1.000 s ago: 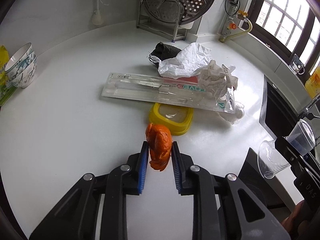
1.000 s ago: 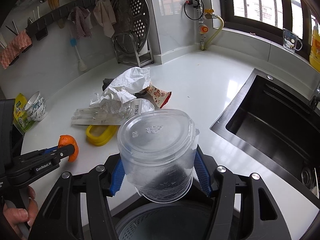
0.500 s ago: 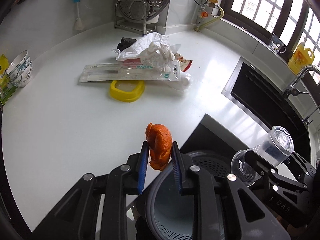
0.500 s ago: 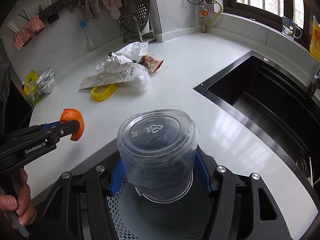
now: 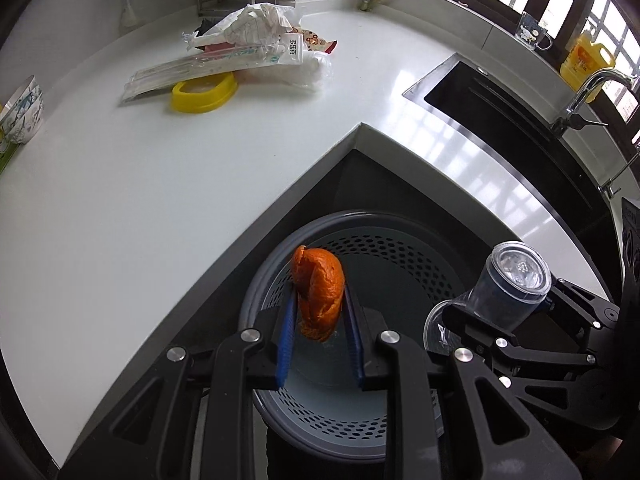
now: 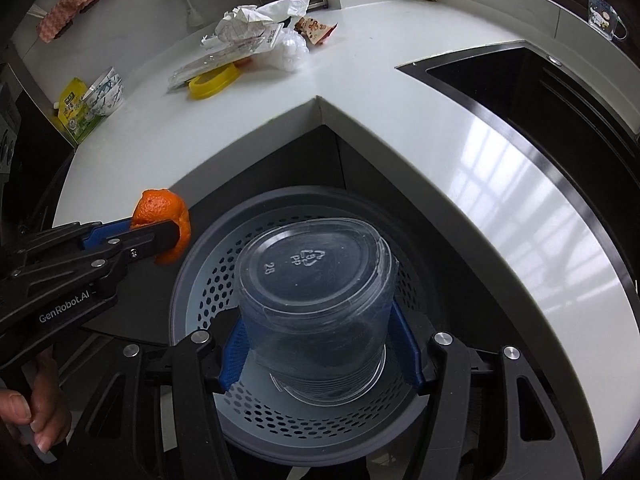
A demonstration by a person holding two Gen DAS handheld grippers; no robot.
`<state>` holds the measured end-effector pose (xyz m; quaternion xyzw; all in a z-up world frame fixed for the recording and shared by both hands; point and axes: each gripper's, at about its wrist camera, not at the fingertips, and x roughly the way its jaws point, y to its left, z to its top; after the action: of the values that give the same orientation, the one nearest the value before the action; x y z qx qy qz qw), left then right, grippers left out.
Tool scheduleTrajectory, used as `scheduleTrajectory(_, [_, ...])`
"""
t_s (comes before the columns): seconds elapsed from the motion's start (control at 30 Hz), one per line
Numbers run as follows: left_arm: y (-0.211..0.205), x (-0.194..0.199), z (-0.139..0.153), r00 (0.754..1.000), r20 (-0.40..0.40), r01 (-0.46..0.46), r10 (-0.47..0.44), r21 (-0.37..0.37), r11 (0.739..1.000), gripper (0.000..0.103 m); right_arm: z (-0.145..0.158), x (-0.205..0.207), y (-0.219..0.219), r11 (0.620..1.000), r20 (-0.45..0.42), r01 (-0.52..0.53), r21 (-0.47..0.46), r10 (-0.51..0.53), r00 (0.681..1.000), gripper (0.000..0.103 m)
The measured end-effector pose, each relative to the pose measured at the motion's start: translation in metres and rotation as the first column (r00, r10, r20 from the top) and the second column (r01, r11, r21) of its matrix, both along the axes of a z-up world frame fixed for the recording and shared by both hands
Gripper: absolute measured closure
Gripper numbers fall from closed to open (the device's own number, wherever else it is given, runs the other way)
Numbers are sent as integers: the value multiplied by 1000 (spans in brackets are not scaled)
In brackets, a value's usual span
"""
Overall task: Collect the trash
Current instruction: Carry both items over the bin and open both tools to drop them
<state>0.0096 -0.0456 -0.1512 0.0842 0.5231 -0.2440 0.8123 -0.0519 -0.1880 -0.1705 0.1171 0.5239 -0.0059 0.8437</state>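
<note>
**Both loads poised over the bin; release pending**

The left gripper (image 5: 320,312) is clamping an orange peel (image 5: 319,293) between its blue pads, hanging above the grey perforated bin (image 5: 404,248), toward the bin's 9 o'clock side. The right gripper (image 6: 318,348) is pinching a clear plastic cup (image 6: 316,300), base toward the camera, over the bin's centre. In my judgement, each load is sitting inside the rim line, so parting the jaws is what the step is calling for. The peel is sitting close to the rim; carrying it toward centre first is advisable. More trash (image 5: 248,44) is lying on the counter (image 5: 120,208) at 11 o'clock.
</note>
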Motion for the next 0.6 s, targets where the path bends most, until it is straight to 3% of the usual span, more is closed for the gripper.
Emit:
scheduleTrajectory(0.3, [-2, -8, -26, 999, -52, 9, -7, 37, 999, 79, -31, -2, -2, 998, -92, -13, 62, 18, 996, 44])
scheduleTrajectory(0.6, [0, -11, -32, 999, -53, -3, 7, 77, 997, 72, -40, -5, 0, 997, -130, -30, 73, 39, 991, 43])
